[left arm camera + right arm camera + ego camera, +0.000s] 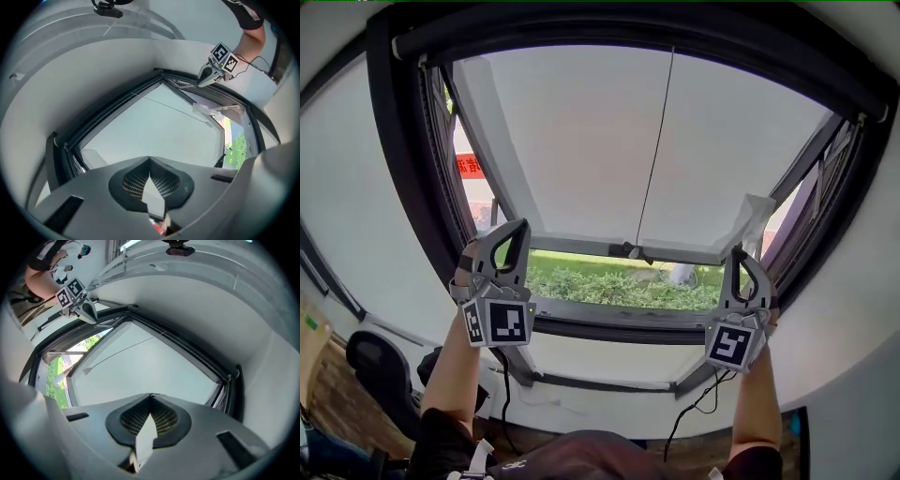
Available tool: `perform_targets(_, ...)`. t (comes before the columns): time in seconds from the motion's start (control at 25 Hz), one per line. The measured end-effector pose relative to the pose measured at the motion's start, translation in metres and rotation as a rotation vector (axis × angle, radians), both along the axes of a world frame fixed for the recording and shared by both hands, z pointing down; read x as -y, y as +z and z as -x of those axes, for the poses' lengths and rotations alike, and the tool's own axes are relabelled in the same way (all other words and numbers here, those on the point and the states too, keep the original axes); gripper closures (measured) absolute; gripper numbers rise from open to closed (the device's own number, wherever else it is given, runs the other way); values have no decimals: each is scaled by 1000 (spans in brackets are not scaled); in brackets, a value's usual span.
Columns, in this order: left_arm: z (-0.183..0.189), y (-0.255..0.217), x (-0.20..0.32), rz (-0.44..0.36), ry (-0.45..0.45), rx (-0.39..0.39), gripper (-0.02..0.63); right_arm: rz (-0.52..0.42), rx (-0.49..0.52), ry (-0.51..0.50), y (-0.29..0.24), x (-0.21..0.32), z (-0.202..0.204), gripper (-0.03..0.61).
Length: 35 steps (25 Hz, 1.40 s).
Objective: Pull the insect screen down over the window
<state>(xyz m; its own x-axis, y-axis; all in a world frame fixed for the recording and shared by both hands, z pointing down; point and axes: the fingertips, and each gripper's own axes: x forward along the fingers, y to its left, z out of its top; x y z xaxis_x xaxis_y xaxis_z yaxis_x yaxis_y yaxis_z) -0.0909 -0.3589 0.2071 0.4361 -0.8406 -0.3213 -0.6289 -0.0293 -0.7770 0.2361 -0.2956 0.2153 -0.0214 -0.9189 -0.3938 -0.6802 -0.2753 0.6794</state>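
Blocking outdoor view, insect screen [581, 141], hedge [609, 286] below

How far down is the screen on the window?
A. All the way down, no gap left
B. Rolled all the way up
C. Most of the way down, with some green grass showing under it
C: the screen covers most of the window, but its bottom bar stops above the lower window frame, so a strip of green grass shows between them.
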Motion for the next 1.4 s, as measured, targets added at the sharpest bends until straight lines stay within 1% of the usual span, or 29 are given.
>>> perform_targets(0.08, 7, -29, -3, -53, -13, 18, 604, -26, -41, 21, -23, -3, -5, 571)
perform_targets(0.24, 11, -82, -10, -129, -9, 65, 536, -59, -119, 43, -68, -3, -6, 571)
perform_targets(0.28, 11, -94, -11, -146, -12, 84, 529, -59, -137, 45, -78, -3, -5, 569)
perform_targets(0.36, 11, -114, -9, -178, -29, 127, 528, -52, -174, 46, -97, -3, -2, 521)
perform_targets(0.48, 8, -143, -3, -202, -47, 176, 492, -55, -231, 60, -125, -3, 2, 510)
perform_targets(0.56, 4, -160, 0, -207, -45, 198, 471, -57, -267, 71, -140, -1, 3, 491)
perform_targets(0.64, 0, -174, 4, -207, -45, 215, 442, -55, -288, 78, -154, 0, 4, 488)
perform_targets(0.72, 0, -185, 8, -203, -56, 231, 440, -50, -305, 85, -167, 1, 5, 472)
perform_targets(0.76, 0, -189, 11, -198, -63, 239, 418, -46, -315, 89, -173, 2, 5, 470)
perform_targets(0.88, 1, -198, 18, -178, -68, 253, 376, -24, -329, 83, -186, 4, 5, 435)
perform_targets(0.96, 5, -202, 23, -168, -74, 262, 368, 0, -348, 88, -192, 6, 4, 402)
perform_targets(1.0, 6, -205, 25, -164, -77, 268, 334, 3, -356, 91, -197, 7, 4, 393)
perform_targets(1.04, 7, -208, 27, -160, -81, 274, 321, 4, -361, 94, -201, 8, 3, 375)
perform_targets(1.12, 8, -213, 30, -154, -95, 290, 308, 19, -366, 101, -208, 10, -1, 351)
perform_targets(1.28, 7, -224, 42, -120, -119, 339, 308, 53, -378, 116, -222, 18, -10, 311)
perform_targets(1.32, 5, -229, 43, -122, -120, 347, 308, 51, -390, 134, -228, 19, -12, 311)
perform_targets(1.4, -1, -239, 40, -150, -108, 362, 310, 41, -411, 166, -239, 20, -16, 311)
